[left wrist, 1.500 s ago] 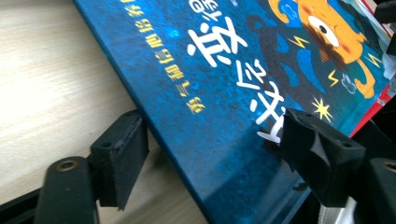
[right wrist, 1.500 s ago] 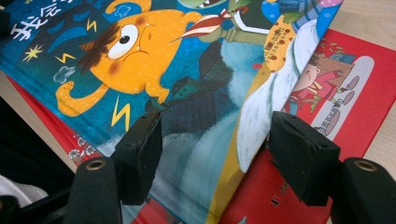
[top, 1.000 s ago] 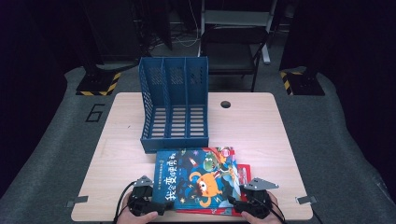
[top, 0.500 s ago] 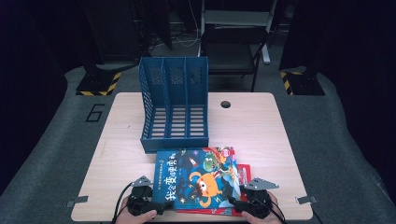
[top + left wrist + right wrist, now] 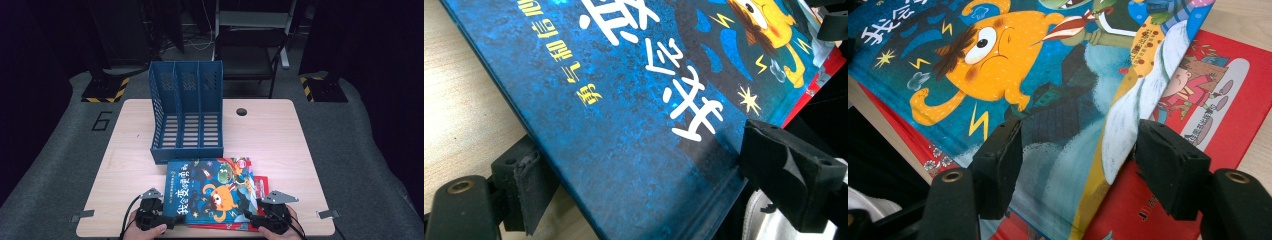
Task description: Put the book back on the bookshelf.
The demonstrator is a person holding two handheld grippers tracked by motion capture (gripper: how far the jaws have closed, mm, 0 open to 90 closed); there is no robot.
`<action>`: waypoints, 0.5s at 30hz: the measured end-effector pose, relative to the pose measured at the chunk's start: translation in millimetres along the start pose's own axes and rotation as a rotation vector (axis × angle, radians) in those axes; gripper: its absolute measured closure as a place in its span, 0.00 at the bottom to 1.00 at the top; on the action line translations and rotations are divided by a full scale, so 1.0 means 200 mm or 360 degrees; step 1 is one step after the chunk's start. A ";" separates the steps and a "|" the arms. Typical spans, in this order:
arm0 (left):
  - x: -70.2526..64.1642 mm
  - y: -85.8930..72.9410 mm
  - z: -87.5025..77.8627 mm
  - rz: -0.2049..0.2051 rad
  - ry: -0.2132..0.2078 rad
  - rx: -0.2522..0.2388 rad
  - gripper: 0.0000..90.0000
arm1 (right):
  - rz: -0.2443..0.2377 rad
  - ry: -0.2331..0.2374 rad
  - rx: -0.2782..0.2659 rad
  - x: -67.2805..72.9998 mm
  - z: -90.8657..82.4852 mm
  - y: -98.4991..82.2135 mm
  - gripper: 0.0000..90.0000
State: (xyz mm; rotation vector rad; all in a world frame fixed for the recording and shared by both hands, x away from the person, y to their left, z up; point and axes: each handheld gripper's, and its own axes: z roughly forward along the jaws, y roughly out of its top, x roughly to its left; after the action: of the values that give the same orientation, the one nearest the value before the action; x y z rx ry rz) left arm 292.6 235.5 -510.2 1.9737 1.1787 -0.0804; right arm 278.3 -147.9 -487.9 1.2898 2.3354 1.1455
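We hold both hand-held grippers at the near corners of the blue picture book.

Nearest us, our left hand-held gripper [image 5: 172, 220] straddles the blue picture book's [image 5: 212, 190] near left corner, jaws spread, one below the cover, one above, neither pad pressing. Our right hand-held gripper [image 5: 251, 216] stands spread over the near right corner, above the red book [image 5: 1218, 115] underneath. Both books lie on the worktop's [image 5: 280, 135] near edge; beyond them stands the blue file rack [image 5: 186, 112].
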 end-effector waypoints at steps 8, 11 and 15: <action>0.00 0.00 -0.01 -0.0022 -0.0019 0.0002 0.15 | 0.0000 0.0005 -0.0004 0.00 0.00 0.00 0.39; 0.00 0.00 -0.01 -0.0019 -0.0017 0.0003 0.16 | 0.0001 0.0004 -0.0004 0.00 0.00 0.00 0.39; 0.00 0.01 -0.01 -0.0021 -0.0010 -0.0004 0.16 | -0.0002 0.0006 0.0002 0.00 0.00 0.00 0.38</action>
State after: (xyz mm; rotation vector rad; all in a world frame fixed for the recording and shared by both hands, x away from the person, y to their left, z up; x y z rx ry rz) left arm 292.7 236.4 -508.5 1.9622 1.1876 -0.0914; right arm 278.3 -147.9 -487.9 1.2875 2.3396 1.1469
